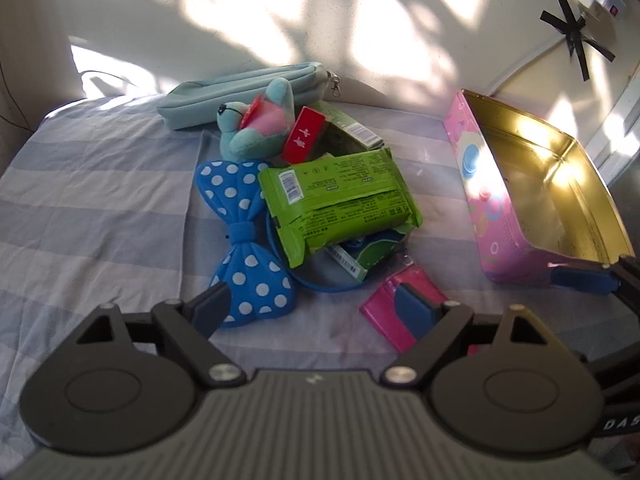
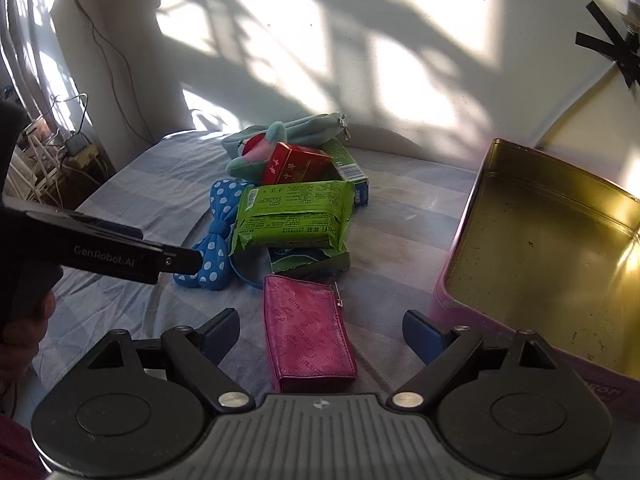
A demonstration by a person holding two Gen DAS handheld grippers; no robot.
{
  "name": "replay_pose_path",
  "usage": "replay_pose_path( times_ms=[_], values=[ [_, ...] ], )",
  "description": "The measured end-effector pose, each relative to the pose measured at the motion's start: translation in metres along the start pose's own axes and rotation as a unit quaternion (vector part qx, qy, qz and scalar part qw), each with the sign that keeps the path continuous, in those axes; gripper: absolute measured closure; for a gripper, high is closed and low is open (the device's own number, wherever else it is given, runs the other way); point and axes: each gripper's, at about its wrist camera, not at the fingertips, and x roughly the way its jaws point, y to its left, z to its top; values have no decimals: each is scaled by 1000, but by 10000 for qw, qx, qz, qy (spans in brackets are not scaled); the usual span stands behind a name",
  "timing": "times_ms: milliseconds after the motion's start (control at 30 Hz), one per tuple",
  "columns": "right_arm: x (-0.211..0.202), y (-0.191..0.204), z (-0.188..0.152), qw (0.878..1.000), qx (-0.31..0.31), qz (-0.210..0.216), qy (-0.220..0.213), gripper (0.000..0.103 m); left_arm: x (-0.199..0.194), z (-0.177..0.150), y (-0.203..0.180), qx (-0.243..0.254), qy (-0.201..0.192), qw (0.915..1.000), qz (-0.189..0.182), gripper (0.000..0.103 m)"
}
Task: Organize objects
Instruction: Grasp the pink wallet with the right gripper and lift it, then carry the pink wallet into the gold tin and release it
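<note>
Both claws gaped wide and empty over a cluttered striped bedsheet (image 1: 100,200).
Left gripper (image 1: 312,312) and right gripper (image 2: 320,336) flanked a magenta wallet (image 2: 308,328); beside it lay a green packet (image 2: 294,216), polka-dot bow (image 1: 244,240) and open pink tin (image 1: 552,184).

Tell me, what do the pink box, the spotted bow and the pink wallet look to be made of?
The pink box looks like thin metal: its bare gold inside shines and mirrors the sunlight. The spotted bow seems soft padded fabric, puffy and matte with printed white dots. The pink wallet looks like leather or an imitation, with a slight sheen and a pressed pattern; which of the two I cannot tell.
</note>
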Motion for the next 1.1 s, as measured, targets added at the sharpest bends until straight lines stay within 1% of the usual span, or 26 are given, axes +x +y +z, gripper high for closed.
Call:
replay_pose_path(
  times_ms=[33, 67, 100, 133, 167, 200, 267, 300, 367, 467, 533, 567, 600, 633, 667, 733, 767, 800, 833, 900, 933, 1000, 1033, 1100],
  values=[
    [6, -1, -1, 9999, -136, 61, 84, 18, 4, 3, -2, -59, 37, 9999, -123, 15],
    [11, -2, -4, 9995, -202, 129, 201, 23, 8, 4, -3, -96, 83, 9998, -183, 19],
    [19, -5, -8, 9988, -207, 250, 371, 26, 14, 6, -6, -113, 196, 9995, -240, 29],
    [25, -8, -11, 9980, -154, 369, 485, 30, 22, 5, -10, -112, 357, 9987, -346, 34],
    [30, -11, -14, 9971, -75, 499, 569, 31, 30, 4, -12, -142, 535, 9974, -467, 39],
    [35, -13, -17, 9961, 3, 597, 643, 31, 37, 1, -14, -232, 730, 9952, -608, 41],
    [41, -16, -19, 9951, 70, 703, 691, 31, 48, -6, -16, -400, 1009, 9898, -923, 44],
    [44, -17, -20, 9953, 69, 679, 691, 31, 52, -10, -17, -464, 1085, 9875, -1049, 44],
    [50, -21, -21, 9950, 91, 678, 729, 30, 58, -15, -22, -494, 1110, 9867, -1084, 43],
    [61, -27, -23, 9930, 174, 807, 843, 30, 64, -18, -27, -534, 1170, 9842, -1218, 44],
    [75, -29, -24, 9902, 228, 881, 1056, 31, 70, -16, -26, -648, 1269, 9812, -1302, 44],
    [76, -29, -25, 9907, 239, 939, 956, 31, 73, -16, -24, -739, 1299, 9791, -1378, 49],
    [78, -27, -24, 9904, 222, 969, 965, 31, 74, -18, -22, -852, 1312, 9773, -1427, 50],
    [79, -25, -23, 9913, 116, 935, 924, 32, 74, -18, -21, -910, 1288, 9767, -1453, 50],
    [79, -22, -22, 9915, 3, 927, 917, 38, 71, -17, -20, -913, 1264, 9770, -1455, 53],
    [75, -22, -16, 9896, 79, 1110, 915, 40, 61, -12, -19, -904, 1249, 9788, -1346, 55],
    [70, -21, -11, 9900, 85, 1154, 809, 40, 50, -6, -21, -829, 1172, 9809, -1310, 56],
    [60, -20, -3, 9914, 40, 1154, 610, 40, 31, 2, -23, -628, 932, 9848, -1326, 57],
    [50, -22, 5, 9921, 60, 1183, 403, 40, 17, 10, -26, -492, 748, 9871, -1327, 57],
    [29, -30, 23, 9915, 230, 1283, -24, 40, -17, 33, -35, -144, 210, 9908, -1331, 57],
    [17, -38, 34, 9911, 300, 1248, -338, 40, -27, 46, -41, 8, -8, 9906, -1367, 57],
    [1, -50, 48, 9908, 385, 1037, -775, 40, -37, 70, -55, 152, -305, 9880, -1507, 57],
    [-5, -55, 52, 9910, 391, 852, -952, 40, -37, 80, -64, 222, -386, 9859, -1611, 57],
    [-11, -67, 54, 9919, 360, 374, -1160, 40, -26, 95, -85, 343, -335, 9806, -1902, 60]
  ],
)
